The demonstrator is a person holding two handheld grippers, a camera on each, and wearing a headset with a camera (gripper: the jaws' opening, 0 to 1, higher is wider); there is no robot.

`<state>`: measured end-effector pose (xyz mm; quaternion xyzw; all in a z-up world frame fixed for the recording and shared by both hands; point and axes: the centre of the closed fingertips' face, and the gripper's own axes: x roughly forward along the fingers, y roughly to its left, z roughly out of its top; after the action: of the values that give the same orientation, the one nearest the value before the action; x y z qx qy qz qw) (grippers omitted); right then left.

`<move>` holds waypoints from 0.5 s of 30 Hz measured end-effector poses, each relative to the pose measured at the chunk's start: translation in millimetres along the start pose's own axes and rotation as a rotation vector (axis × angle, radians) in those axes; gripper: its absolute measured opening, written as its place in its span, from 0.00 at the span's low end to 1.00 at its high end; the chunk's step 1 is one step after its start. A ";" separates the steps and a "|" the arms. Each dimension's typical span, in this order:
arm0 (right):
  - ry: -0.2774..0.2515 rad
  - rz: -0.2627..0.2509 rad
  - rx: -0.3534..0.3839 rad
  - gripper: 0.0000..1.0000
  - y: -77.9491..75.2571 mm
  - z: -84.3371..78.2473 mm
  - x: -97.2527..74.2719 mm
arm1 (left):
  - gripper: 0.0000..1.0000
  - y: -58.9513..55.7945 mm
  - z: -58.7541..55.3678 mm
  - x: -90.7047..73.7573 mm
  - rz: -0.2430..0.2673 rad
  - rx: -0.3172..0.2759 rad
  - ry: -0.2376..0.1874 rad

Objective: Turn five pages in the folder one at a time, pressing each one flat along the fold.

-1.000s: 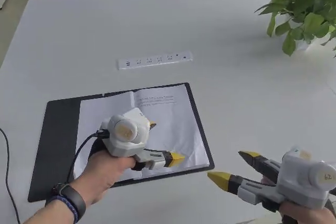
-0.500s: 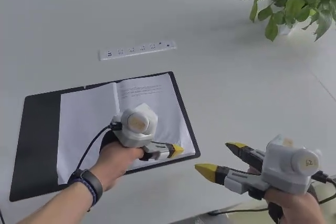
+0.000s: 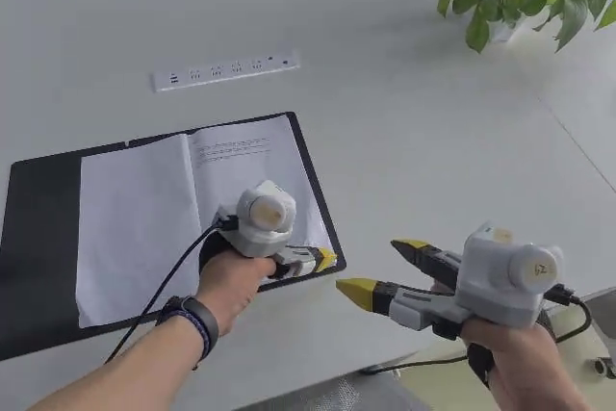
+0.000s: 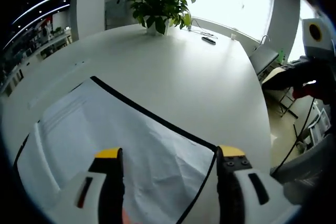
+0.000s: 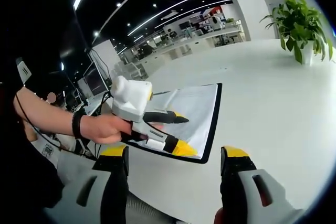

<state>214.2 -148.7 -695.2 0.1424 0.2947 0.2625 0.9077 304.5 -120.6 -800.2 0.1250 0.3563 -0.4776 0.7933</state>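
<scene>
While left tool (image 4: pixel 170 153) is spread over right page (image 3: pixel 245 180) 5 o'clock corner | right tool (image 3: pixel 382 267) spread beside folder (image 3: pixel 38 190) | next, likely: pinch corner, turn.

right gripper (image 5: pixel 174 151): jaws spread, over white table (image 5: pixel 273 103) | left gripper (image 5: pixel 190 136): held in hand (image 5: pixel 103 127), jaws parted, over near corner of open folder (image 5: pixel 195 107) | potted plant (image 5: pixel 300 20): on table, well apart from folder

Left gripper (image 4: pixel 170 153) white, yellow-tipped — black wristband (image 3: pixel 195 319).
</scene>
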 end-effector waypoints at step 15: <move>0.035 0.036 -0.011 0.69 -3.3 -4.8 7.7 | 0.59 13.4 -5.5 0.9 0.046 0.053 0.018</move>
<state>217.9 -146.6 -703.8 0.1380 0.3065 0.2831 0.8983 313.7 -111.3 -806.7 0.1581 0.3477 -0.4674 0.7972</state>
